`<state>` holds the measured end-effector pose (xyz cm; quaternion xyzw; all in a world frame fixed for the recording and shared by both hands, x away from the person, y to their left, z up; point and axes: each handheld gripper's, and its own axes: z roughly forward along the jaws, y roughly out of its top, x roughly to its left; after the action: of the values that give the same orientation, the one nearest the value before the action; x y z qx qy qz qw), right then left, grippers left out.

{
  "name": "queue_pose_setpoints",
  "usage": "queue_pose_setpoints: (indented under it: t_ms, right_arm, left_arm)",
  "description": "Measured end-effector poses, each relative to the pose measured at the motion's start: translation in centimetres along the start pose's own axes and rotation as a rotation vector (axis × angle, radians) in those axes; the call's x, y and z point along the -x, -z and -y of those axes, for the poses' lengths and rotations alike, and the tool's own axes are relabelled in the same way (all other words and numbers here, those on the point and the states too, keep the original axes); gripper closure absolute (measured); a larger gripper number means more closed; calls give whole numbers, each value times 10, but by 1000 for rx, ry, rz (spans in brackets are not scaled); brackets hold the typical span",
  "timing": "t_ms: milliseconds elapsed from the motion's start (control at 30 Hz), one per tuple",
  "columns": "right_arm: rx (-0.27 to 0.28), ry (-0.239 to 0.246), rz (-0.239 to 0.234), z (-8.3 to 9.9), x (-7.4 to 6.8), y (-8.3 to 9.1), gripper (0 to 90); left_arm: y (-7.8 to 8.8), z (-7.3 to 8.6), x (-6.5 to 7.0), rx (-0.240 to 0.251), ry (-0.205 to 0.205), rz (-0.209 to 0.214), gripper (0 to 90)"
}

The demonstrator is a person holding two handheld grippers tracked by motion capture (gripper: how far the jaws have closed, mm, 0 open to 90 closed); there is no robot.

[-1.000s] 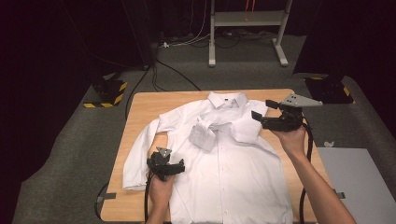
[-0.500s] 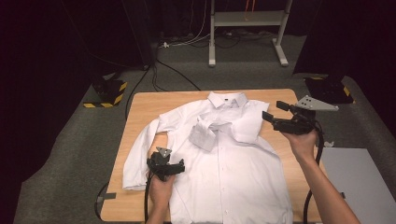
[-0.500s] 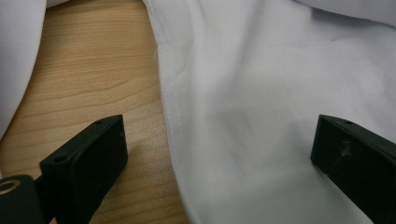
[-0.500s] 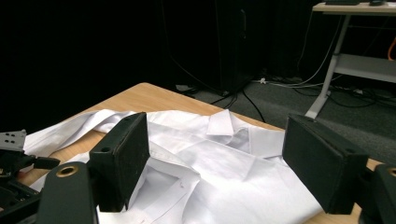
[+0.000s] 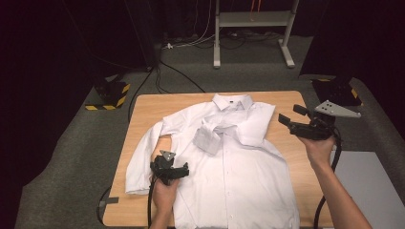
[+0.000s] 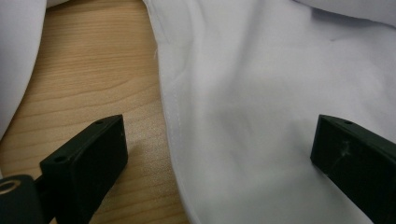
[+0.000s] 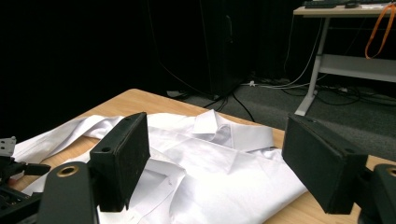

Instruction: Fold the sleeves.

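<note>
High view findings: a white shirt (image 5: 229, 167) is laid flat on the wooden table (image 5: 157, 102), the left gripper (image 5: 168, 170) held agape over its side seam, the right gripper (image 5: 293, 119) agape and empty; fabric should be pinched squarely; grey carpet (image 5: 71, 157) is noted around.

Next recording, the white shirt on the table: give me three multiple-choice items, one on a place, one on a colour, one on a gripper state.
1. Where does the left gripper sit?
A. over the shirt's side edge, near one sleeve
B. at the collar
C. off the table

2. What colour is the shirt?
A. blue
B. white
C. grey

3. How do the right gripper's jaws stand?
A. shut on the collar
B. shut on a sleeve
C. open, holding nothing

Key: 1 A, its jaws straddle the shirt's seam and bare table; 2 B, white cloth throughout; 3 C, the jaws stand apart in the air.
</note>
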<state>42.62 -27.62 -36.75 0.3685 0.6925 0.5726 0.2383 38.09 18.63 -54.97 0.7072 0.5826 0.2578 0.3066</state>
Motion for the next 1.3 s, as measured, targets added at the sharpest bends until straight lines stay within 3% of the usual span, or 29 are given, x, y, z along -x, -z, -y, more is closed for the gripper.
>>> queue_pose_setpoints:
  t_ms: [667, 1300]
  right_arm:
    - [23, -43, 44, 15, 15, 24, 236]
    - [-5, -99, 80, 46, 26, 32, 237]
  left_arm:
    - [0, 0, 0, 0, 2, 0, 39]
    - [0, 0, 0, 0, 1, 0, 39]
